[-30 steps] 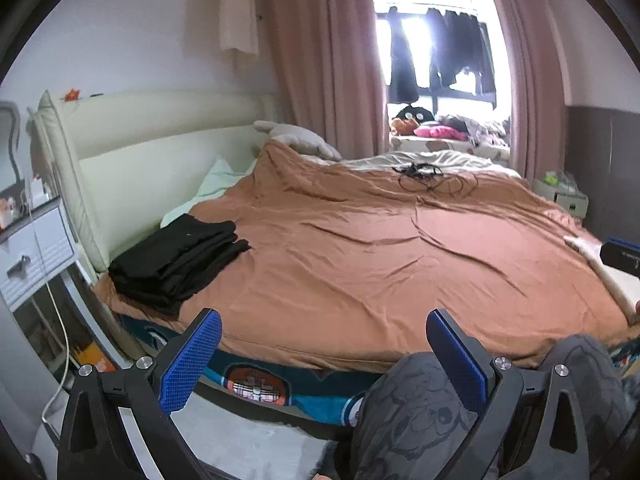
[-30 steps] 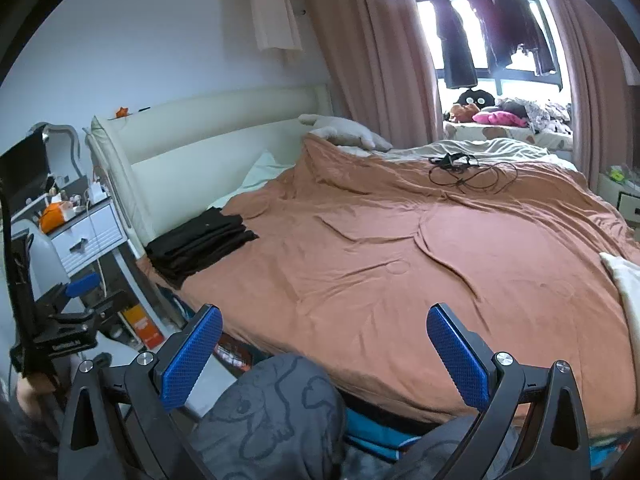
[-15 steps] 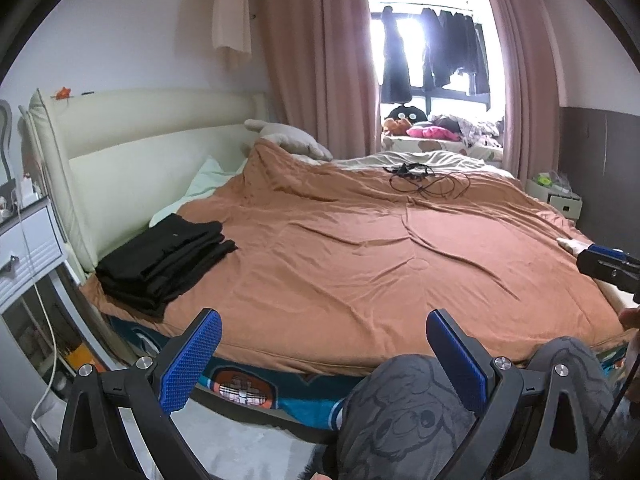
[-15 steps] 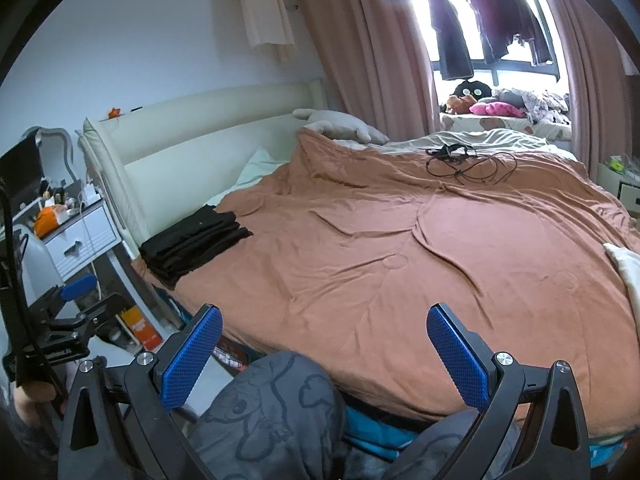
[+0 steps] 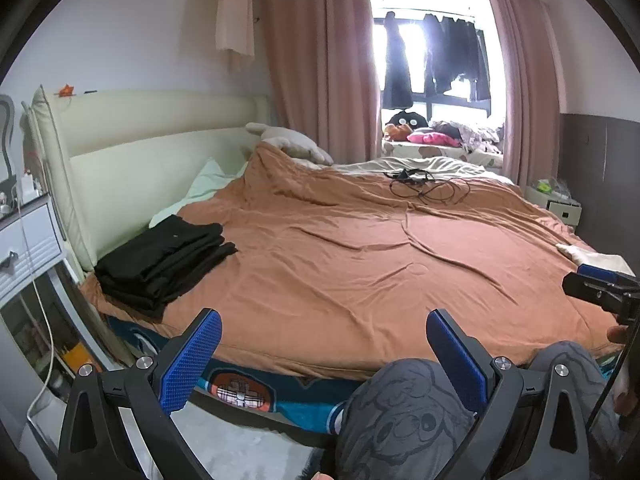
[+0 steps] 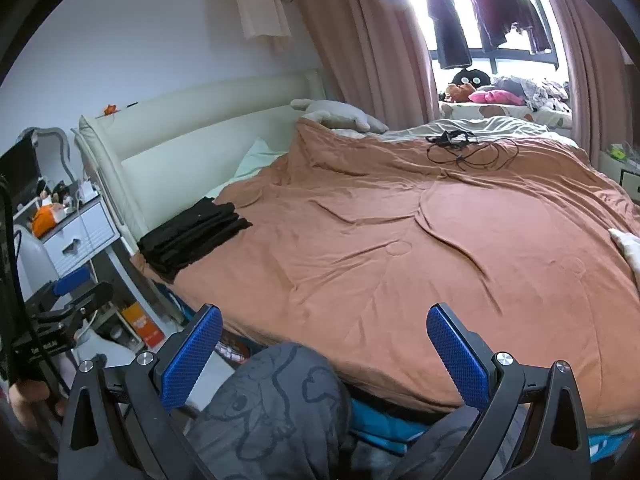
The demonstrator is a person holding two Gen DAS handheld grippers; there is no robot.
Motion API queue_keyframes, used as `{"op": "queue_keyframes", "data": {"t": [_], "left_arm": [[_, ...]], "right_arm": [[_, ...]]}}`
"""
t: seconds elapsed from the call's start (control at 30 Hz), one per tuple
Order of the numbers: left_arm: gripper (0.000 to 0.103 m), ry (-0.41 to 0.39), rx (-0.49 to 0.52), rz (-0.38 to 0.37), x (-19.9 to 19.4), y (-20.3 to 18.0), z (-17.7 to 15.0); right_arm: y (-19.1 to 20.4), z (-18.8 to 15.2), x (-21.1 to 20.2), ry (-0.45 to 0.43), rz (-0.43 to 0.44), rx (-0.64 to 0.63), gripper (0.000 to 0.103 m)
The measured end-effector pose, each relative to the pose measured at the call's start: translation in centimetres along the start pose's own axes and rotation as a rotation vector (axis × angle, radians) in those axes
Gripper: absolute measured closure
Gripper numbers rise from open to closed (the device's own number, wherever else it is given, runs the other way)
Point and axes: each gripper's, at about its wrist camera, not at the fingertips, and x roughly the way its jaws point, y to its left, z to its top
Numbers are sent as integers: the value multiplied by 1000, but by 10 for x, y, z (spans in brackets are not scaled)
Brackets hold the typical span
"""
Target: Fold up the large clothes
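Note:
A stack of folded black clothes [image 5: 164, 260] lies on the bed's left front corner, on the brown cover [image 5: 360, 256]; it also shows in the right wrist view [image 6: 192, 236]. A white garment [image 5: 592, 258] lies at the bed's right edge, also seen in the right wrist view [image 6: 628, 244]. My left gripper [image 5: 326, 354] is open and empty, held off the bed's front edge above the person's knees. My right gripper [image 6: 326, 350] is open and empty, likewise short of the bed. Each gripper shows at the edge of the other's view.
The person's grey-trousered knees [image 5: 404, 412] are under the grippers. A black cable [image 5: 424, 186] lies on the far part of the bed. A white nightstand [image 6: 76, 232] stands left of the cream headboard [image 5: 152, 160]. Another small stand [image 5: 556, 204] is at the far right.
Both views have shifted a little; the stack of black clothes sits slightly more to the left. The right gripper has come further into the left wrist view. Both grippers stay open.

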Motion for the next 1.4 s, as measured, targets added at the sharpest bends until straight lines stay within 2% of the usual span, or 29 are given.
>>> {"op": "queue_keyframes", "data": {"t": [0.83, 1.3, 1.4], "left_arm": [[1, -14, -48, -8, -13, 5, -3], [1, -37, -70, -24, -26, 12, -9], [0, -50, -86, 5, -30, 18, -11]], "right_arm": [[3, -8, -12, -16, -13, -2, 0], [12, -13, -25, -5, -53, -7, 0], [12, -15, -27, -2, -57, -4, 0]]}}
